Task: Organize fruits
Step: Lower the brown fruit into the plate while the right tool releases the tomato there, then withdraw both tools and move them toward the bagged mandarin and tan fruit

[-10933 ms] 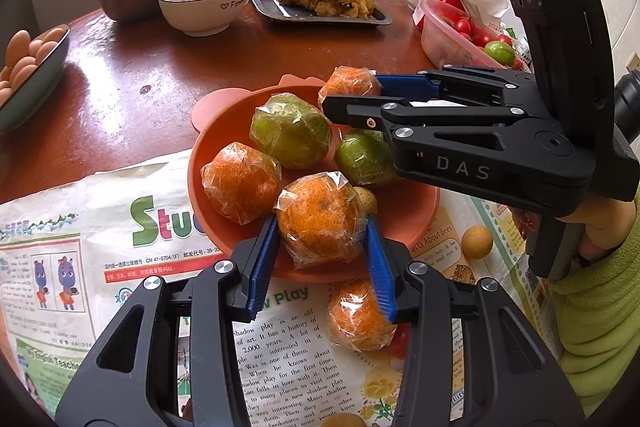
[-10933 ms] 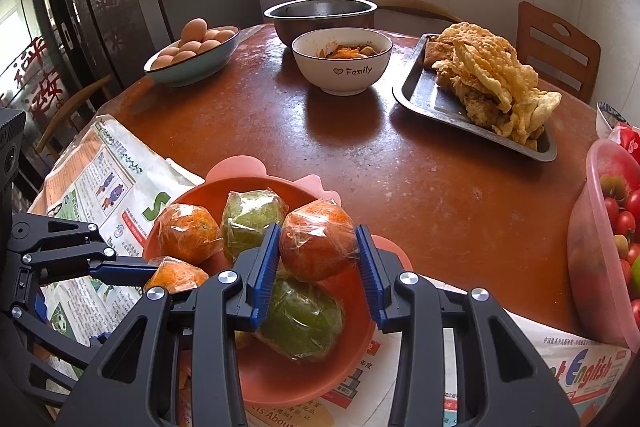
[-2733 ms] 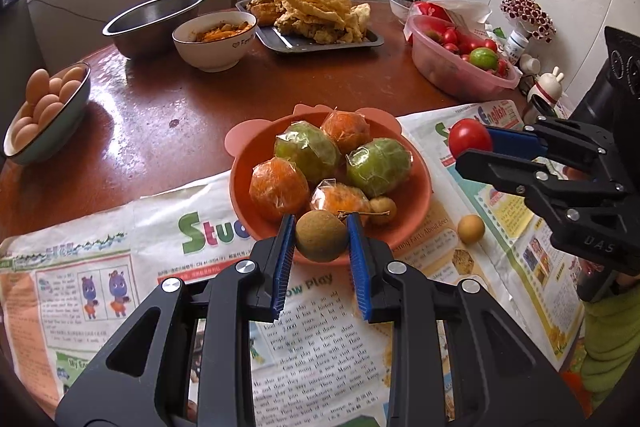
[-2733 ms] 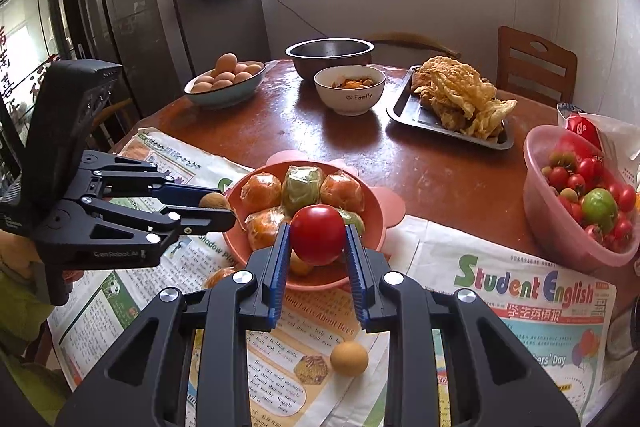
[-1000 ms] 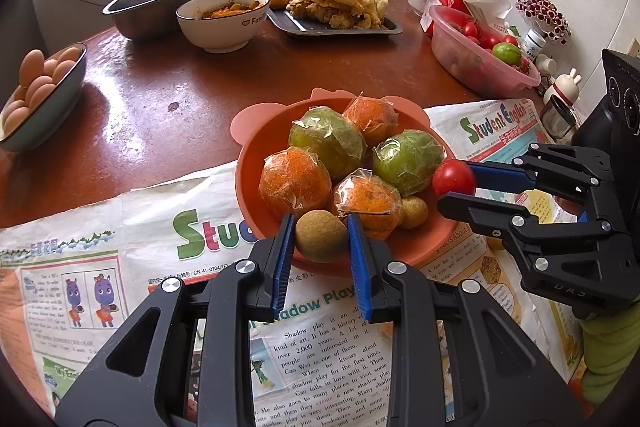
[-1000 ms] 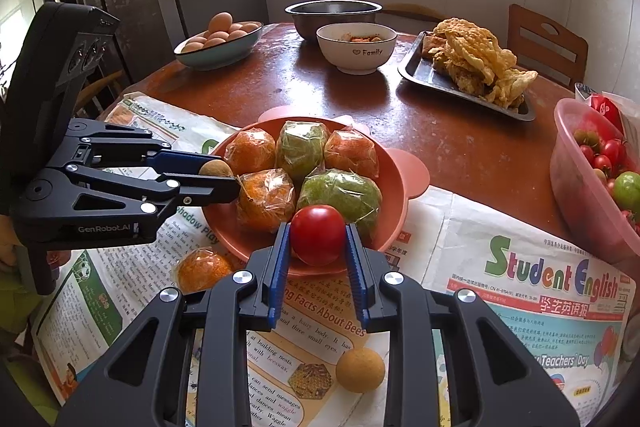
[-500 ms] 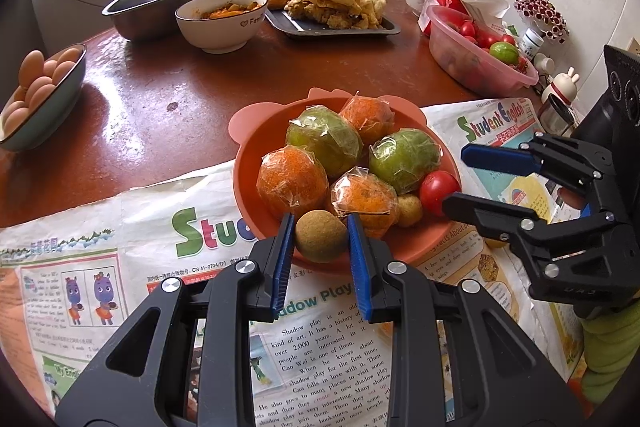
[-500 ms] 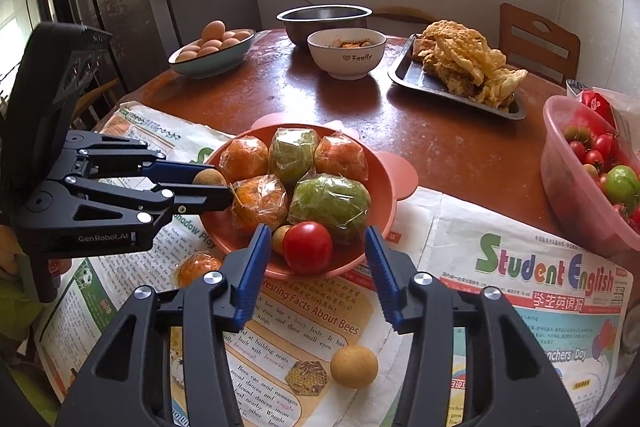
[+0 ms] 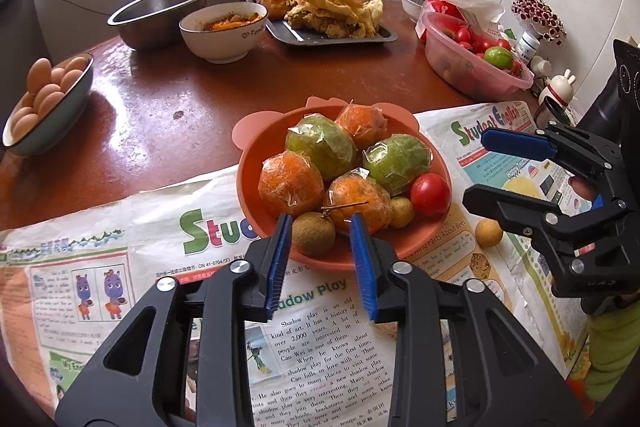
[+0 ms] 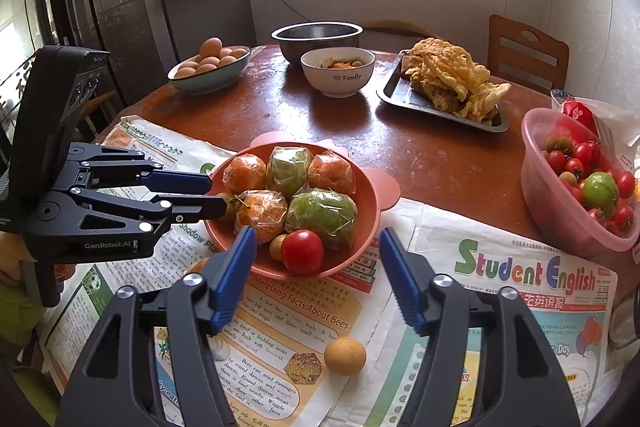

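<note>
Both grippers are tilting down toward the plate (image 9: 256,219). The right gripper (image 10: 316,269), jaws just spreading, is hanging empty before the tomato (image 10: 302,251). The left gripper (image 9: 318,255), jaws just parting, is flanking the brown fruit (image 9: 313,233), pads off it.

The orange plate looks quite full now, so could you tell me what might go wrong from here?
1. The brown longan lies at the orange plate's near rim between the left gripper's just-opening jaws; it might roll onto the newspaper.
2. The tomato sits at the rim by the open right gripper; a nudge could tip it out.
</note>
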The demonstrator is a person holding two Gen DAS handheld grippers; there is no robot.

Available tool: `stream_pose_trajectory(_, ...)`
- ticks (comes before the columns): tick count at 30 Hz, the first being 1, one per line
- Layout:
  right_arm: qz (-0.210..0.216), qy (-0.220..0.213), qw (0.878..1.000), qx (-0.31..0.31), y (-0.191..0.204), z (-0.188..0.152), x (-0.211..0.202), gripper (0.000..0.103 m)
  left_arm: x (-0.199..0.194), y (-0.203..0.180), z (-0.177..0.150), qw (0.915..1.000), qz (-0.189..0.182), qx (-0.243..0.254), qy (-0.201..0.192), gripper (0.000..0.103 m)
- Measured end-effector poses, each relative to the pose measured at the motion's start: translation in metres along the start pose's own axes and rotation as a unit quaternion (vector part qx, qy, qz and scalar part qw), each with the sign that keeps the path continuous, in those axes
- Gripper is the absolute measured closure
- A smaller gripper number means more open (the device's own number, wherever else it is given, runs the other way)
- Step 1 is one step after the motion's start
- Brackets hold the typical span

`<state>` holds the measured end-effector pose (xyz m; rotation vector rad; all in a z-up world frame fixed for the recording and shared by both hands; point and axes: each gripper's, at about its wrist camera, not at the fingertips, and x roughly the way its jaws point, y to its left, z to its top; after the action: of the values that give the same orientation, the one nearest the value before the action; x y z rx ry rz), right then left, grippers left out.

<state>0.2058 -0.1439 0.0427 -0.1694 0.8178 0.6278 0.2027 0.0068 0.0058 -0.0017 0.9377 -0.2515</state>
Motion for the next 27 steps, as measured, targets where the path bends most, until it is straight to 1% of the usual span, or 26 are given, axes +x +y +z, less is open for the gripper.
stream_pose_trajectory(2,-0.002,-0.003,1.000,-0.001,0.000,0.000,-0.003,0.036,-0.002,0.000,0.000,1.0000,0.002,-0.001,-0.002,0.075)
stream_pose_trajectory(4,-0.004,-0.006,1.000,-0.001,0.000,0.000,-0.006,0.034,-0.004,0.000,0.000,1.0000,0.004,0.000,-0.004,0.067)
stream_pose_trajectory(5,-0.005,-0.008,1.000,0.000,0.001,0.000,-0.007,0.032,-0.006,-0.001,0.000,1.0000,0.005,0.000,-0.006,0.066)
stream_pose_trajectory(7,-0.007,-0.012,1.000,0.002,0.001,0.000,-0.010,0.030,-0.009,-0.001,0.000,0.9999,0.007,0.000,-0.009,0.060)
stream_pose_trajectory(9,-0.010,-0.017,1.000,0.002,0.000,0.000,-0.013,0.025,-0.012,-0.002,0.000,0.9999,0.010,0.000,-0.013,0.057)
stream_pose_trajectory(13,-0.014,-0.026,1.000,0.007,-0.002,-0.001,-0.022,0.022,-0.021,-0.005,0.000,0.9997,0.014,0.001,-0.021,0.047)
stream_pose_trajectory(16,-0.018,-0.032,0.999,0.010,-0.003,-0.001,-0.027,0.021,-0.028,-0.008,-0.001,0.9994,0.018,0.003,-0.029,0.035)
stream_pose_trajectory(18,-0.020,-0.035,0.999,0.012,-0.004,-0.001,-0.030,0.019,-0.033,-0.010,0.000,0.9992,0.020,0.000,-0.035,0.029)
stream_pose_trajectory(19,-0.022,-0.036,0.999,0.013,-0.004,-0.002,-0.032,0.019,-0.035,-0.011,0.000,0.9991,0.021,0.000,-0.037,0.028)
stream_pose_trajectory(21,-0.027,-0.038,0.999,0.013,-0.004,-0.002,-0.035,0.015,-0.040,-0.013,-0.001,0.9988,0.024,0.000,-0.043,0.024)
stream_pose_trajectory(23,-0.026,-0.042,0.999,0.013,-0.004,-0.002,-0.038,0.014,-0.042,-0.015,-0.001,0.9986,0.026,0.000,-0.046,0.020)
stream_pose_trajectory(24,-0.028,-0.043,0.999,0.012,-0.004,-0.003,-0.040,0.012,-0.044,-0.016,-0.001,0.9985,0.026,0.000,-0.048,0.020)
stream_pose_trajectory(27,-0.032,-0.046,0.998,0.012,-0.003,-0.004,-0.043,0.011,-0.048,-0.017,-0.002,0.9982,0.028,0.000,-0.052,0.017)
